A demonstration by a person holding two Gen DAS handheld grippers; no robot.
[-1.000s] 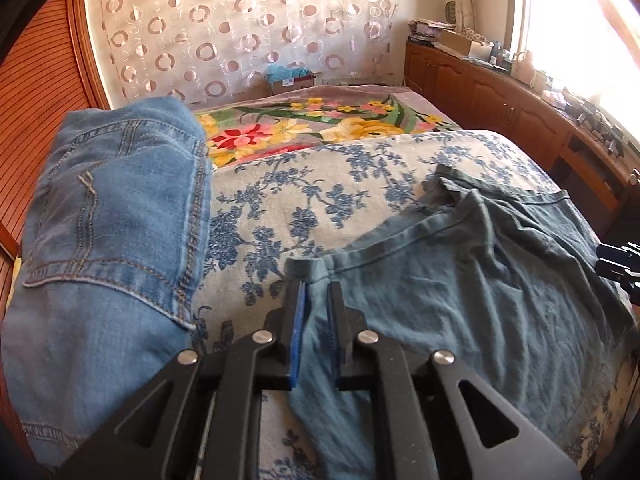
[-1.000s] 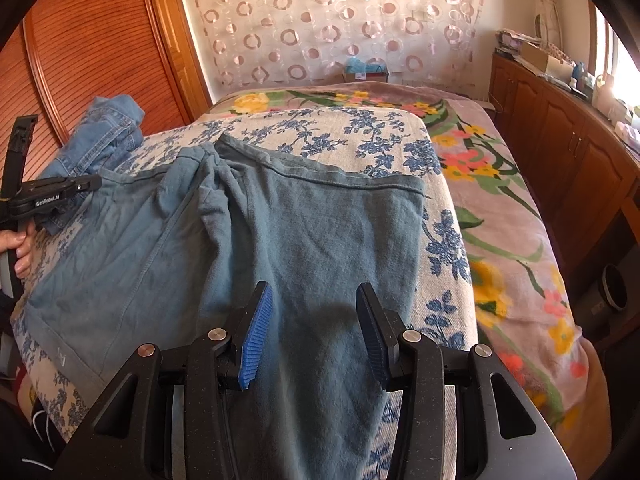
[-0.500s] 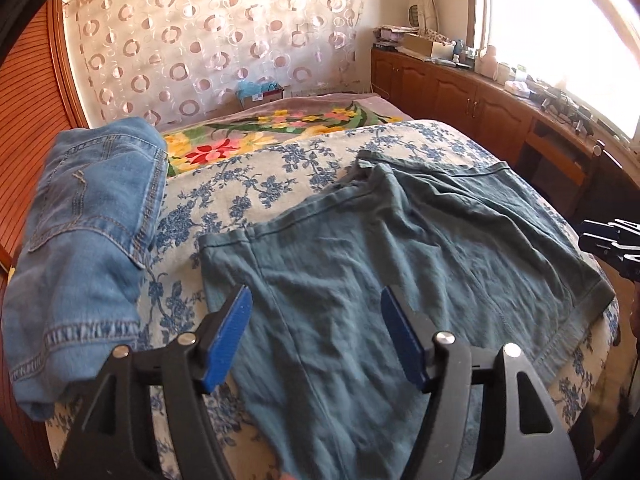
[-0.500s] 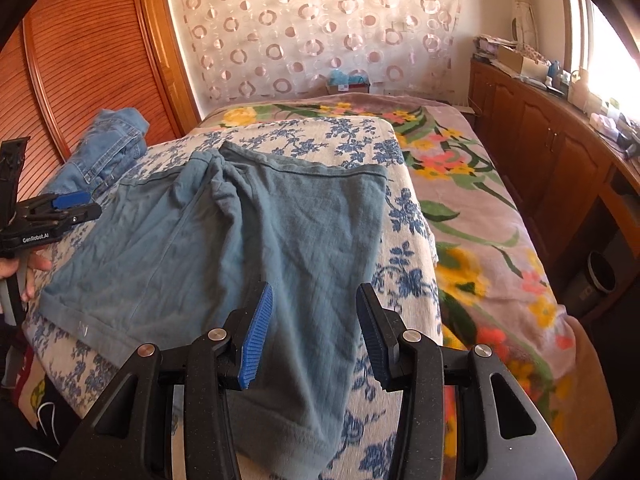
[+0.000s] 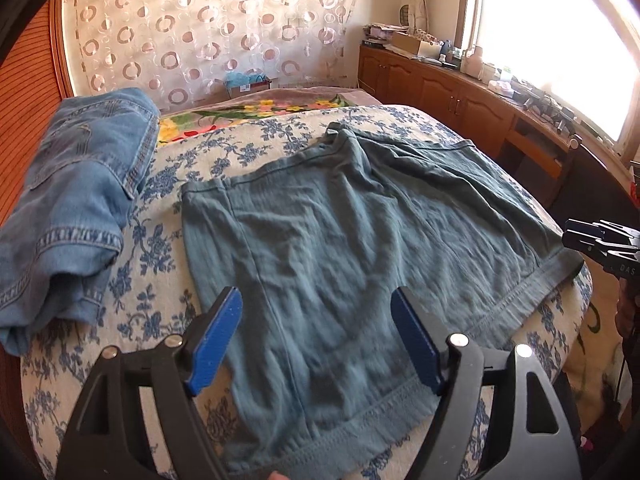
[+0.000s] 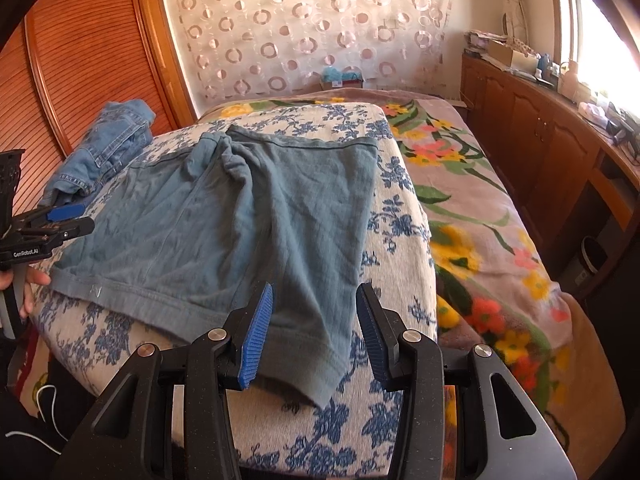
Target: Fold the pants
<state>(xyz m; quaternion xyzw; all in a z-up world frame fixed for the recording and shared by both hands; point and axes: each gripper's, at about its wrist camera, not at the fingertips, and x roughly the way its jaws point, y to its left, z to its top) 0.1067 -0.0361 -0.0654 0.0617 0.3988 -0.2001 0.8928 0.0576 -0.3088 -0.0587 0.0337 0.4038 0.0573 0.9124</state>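
While both hand-held tools hang above the near edge of the bed, neither one grips any cloth. Nearest in the left wrist view, the left gripper (image 5: pixel 316 338), black with blue pads, has just been opening its jaws and they now stand wide, over the near hem of the pants but clear of the fabric. Nearest in the right wrist view, the right gripper (image 6: pixel 314 336) holds its blue-padded jaws partly apart, about half spread, above the corner of a leg hem, with nothing pinched between them.

Below them the teal-blue soft cotton pants (image 5: pixel 360 232) lie spread fairly flat and wrinkled on a white quilt with a blue flower print (image 5: pixel 256 140), leg hems toward the cameras and waistband away; the cloth bunches into a ridge near the middle of the waistband. One hem corner droops over the quilt's near edge in the right wrist view.

Beside the pants, on the wardrobe side, a folded pile of light blue denim jeans (image 5: pixel 76 208) rests on the same quilt, apart from the pants. Farther back lies a pinkish blanket with yellow and red flowers (image 6: pixel 472 208), then a sheer curtain with ring patterns (image 6: pixel 312 28). Wooden cabinets (image 5: pixel 440 92) run under the bright window.
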